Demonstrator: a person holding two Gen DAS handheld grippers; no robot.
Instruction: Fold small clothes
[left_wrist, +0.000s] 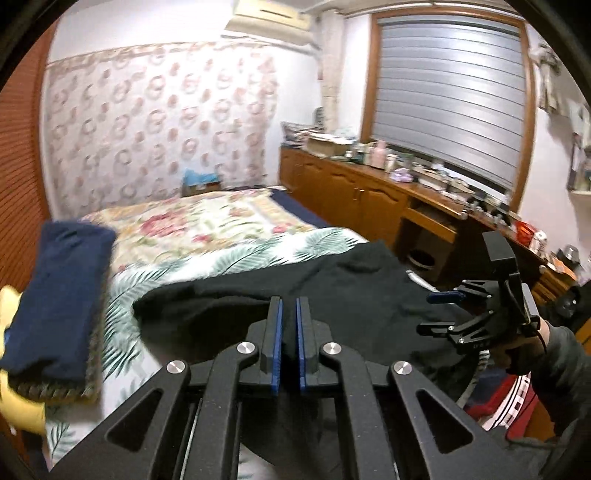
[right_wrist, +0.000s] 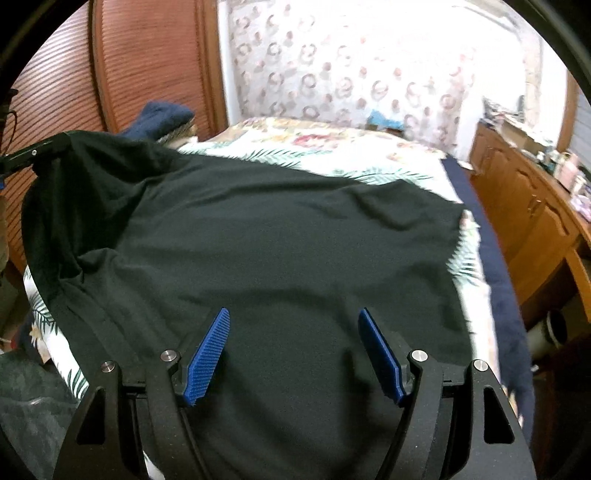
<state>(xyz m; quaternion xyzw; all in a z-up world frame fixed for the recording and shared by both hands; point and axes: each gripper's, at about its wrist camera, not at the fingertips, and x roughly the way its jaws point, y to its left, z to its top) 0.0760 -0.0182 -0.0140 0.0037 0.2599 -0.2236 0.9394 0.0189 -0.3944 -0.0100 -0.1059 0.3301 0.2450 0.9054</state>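
Both grippers worked the black garment (right_wrist: 280, 229): my left gripper (left_wrist: 289, 332) pinched its edge, my right gripper (right_wrist: 295, 354) gaped above it, needing a grip next before folding.

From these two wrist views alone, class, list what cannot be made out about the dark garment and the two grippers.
- Left wrist view: the near edge of the black garment is hidden behind the left gripper, whose pads look pinched on the cloth.
- Right wrist view: the garment's type is unclear; its near part is cut off by the open right gripper.
- Left wrist view: items on the wooden counter are blurred and small.
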